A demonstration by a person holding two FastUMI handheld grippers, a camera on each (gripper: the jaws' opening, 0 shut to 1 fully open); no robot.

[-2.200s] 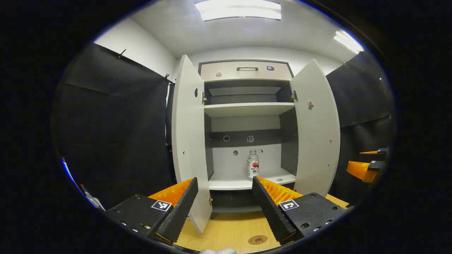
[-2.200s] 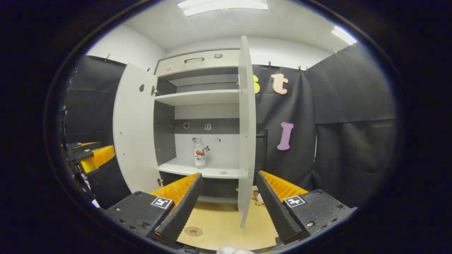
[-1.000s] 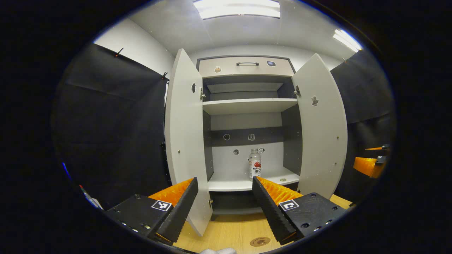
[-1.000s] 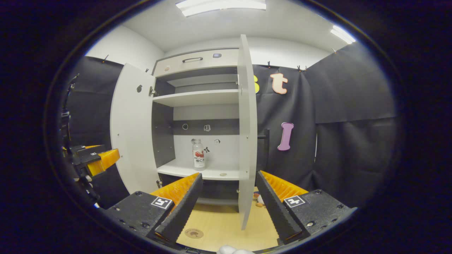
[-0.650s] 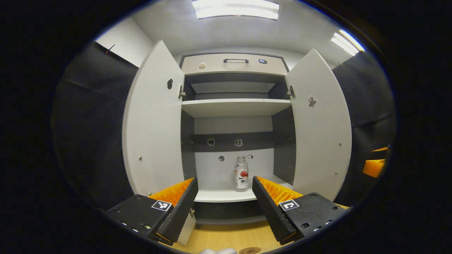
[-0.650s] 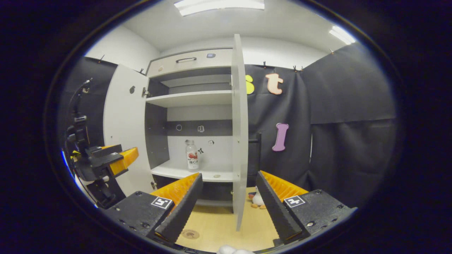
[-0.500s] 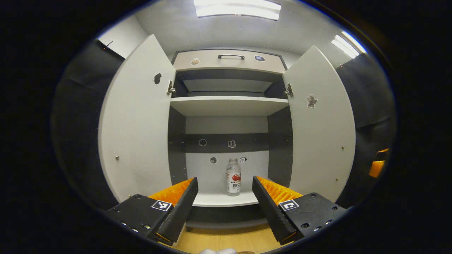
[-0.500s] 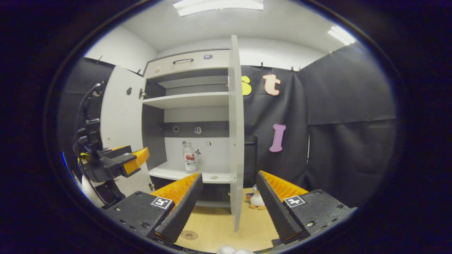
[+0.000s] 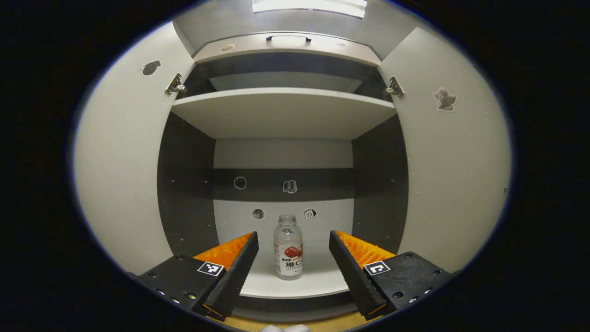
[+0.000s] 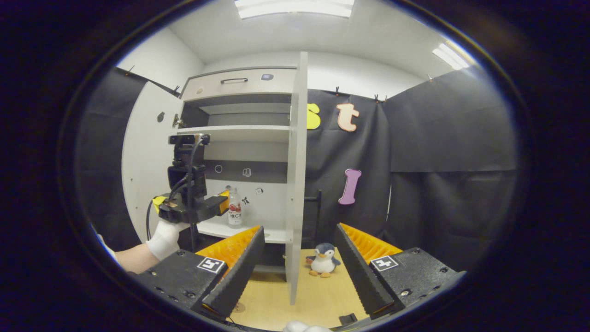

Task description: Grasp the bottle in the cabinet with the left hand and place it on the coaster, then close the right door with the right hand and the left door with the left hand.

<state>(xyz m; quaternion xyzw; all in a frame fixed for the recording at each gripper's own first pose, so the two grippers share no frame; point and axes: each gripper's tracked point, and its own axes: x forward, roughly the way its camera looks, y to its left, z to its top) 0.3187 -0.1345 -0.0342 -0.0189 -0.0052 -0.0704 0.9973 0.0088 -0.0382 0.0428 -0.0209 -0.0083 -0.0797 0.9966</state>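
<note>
— Both tongs gape wide, empty. Where's the bottle (image 9: 288,246)?

— Upright on the cabinet's lower shelf (image 9: 295,281), just ahead, between the left tongs' (image 9: 293,258) fingers. Push straight in, close mid-body; right tongs (image 10: 298,258) wait by the right door (image 10: 295,184).

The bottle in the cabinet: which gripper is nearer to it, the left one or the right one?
Left. The left gripper is open at the cabinet shelf, with the bottle standing upright between its fingers' line of sight, not yet touched. The right gripper is farther back, near the right door.
</note>
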